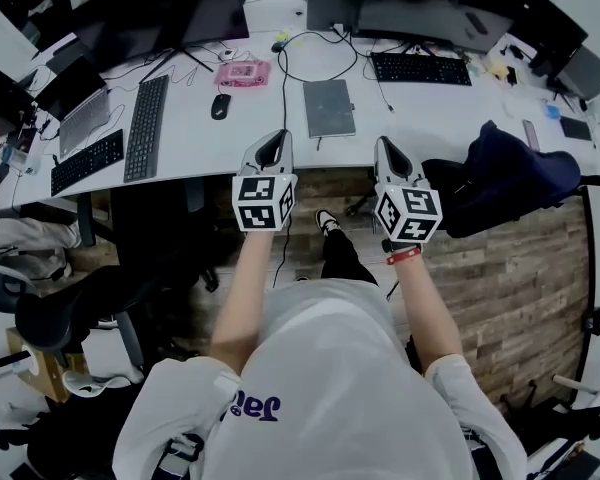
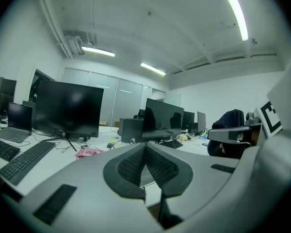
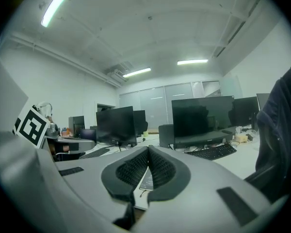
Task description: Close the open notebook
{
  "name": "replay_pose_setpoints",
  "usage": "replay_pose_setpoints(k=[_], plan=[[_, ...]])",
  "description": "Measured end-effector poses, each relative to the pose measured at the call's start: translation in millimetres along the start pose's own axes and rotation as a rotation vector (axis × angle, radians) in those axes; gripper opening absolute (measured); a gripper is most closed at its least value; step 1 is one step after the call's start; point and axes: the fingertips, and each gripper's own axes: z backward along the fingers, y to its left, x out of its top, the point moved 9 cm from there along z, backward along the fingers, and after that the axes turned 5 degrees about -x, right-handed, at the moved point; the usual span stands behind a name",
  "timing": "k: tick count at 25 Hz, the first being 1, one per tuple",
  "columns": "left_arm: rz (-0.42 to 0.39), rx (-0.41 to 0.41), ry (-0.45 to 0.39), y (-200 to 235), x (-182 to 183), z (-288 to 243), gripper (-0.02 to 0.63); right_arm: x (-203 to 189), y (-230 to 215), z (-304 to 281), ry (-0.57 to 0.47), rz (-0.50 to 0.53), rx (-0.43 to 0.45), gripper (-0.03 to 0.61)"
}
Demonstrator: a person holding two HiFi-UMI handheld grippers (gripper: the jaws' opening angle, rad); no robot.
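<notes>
At the far left of the white desk (image 1: 420, 118) lie two black keyboards (image 1: 147, 126), one beside the other, and next to them a black mouse (image 1: 220, 106) with a pink item (image 1: 242, 73) just behind it. My left gripper (image 1: 276, 138) hovers at the desk's near edge, over the wooden floor (image 1: 500, 268). Its ribbed pads (image 2: 131, 165) are pressed together at the tips, with nothing between them.

The notebook (image 1: 329, 107) lies flat on the desk, between my two grippers and a little beyond their tips. It shows only a grey cover, already closed, and neither gripper touches it.

My right gripper (image 1: 385, 144) is level with the left and just as near the desk edge. Its jaws are also closed and empty, and a strip of the notebook shows below the pads in the right gripper view. Further right is another keyboard (image 1: 420, 68), set back on the desk, and a dark jacket (image 1: 510, 178) draped over a chair.
</notes>
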Motion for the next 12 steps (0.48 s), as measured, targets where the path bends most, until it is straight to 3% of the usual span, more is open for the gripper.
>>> replay_pose_setpoints(k=[3, 8, 12], plan=[[0.024, -0.016, -0.008, 1, -1, 0, 0.020, 1, -3, 3, 0.002, 0.008, -0.014, 0.000], [0.180, -0.115, -0.021, 3, -8, -2, 0.020, -1, -2, 2, 0.034, 0.057, 0.014, 0.000], [0.190, -0.130, 0.041, 12, -29, -8, 0.020, 0, -2, -8, 0.095, 0.132, 0.095, 0.000]])
